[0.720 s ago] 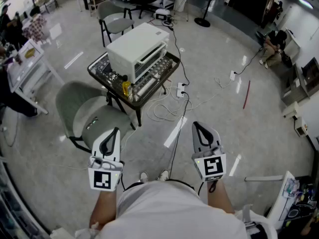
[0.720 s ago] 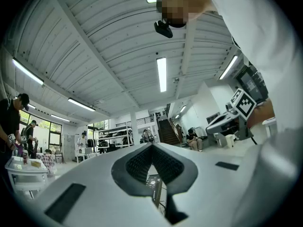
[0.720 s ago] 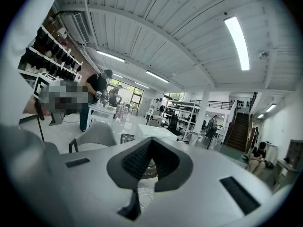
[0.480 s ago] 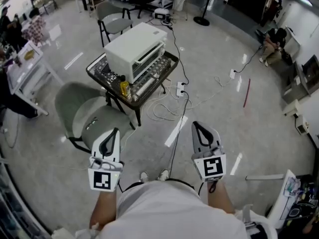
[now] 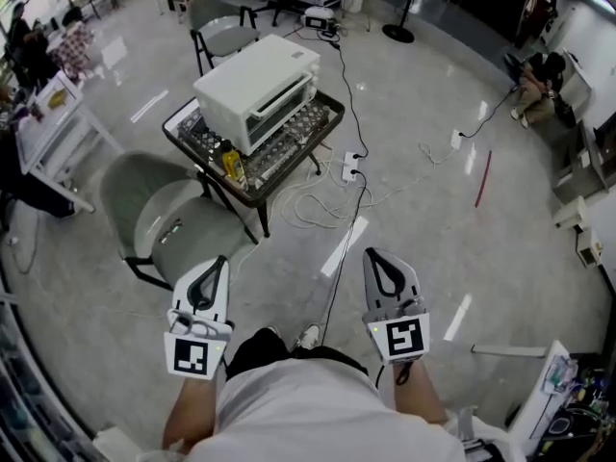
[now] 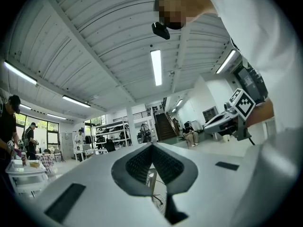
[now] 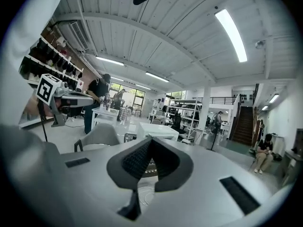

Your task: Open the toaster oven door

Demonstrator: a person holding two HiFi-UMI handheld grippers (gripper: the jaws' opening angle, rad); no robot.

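Observation:
The white toaster oven point(image 5: 258, 87) stands with its door closed on a dark tray table point(image 5: 294, 154) well ahead of me, far out of reach. My left gripper point(image 5: 220, 261) and right gripper point(image 5: 372, 255) are held side by side low in the head view, both pointing toward the table, both shut and empty. In the right gripper view the oven point(image 7: 159, 130) shows just above the closed jaw tips point(image 7: 150, 139). In the left gripper view the pads point(image 6: 142, 162) meet with nothing between them.
A grey chair point(image 5: 166, 221) stands left of my path beside the table. A power strip point(image 5: 348, 170) and loose cables lie on the floor under and in front of the table. A yellow bottle point(image 5: 231, 165) sits on the tray's near corner. People stand at far left.
The view has shifted a little: the table and oven sit slightly higher, the grippers slightly lower. A dark trouser leg now shows below where two shoes were. Both grippers stay shut.

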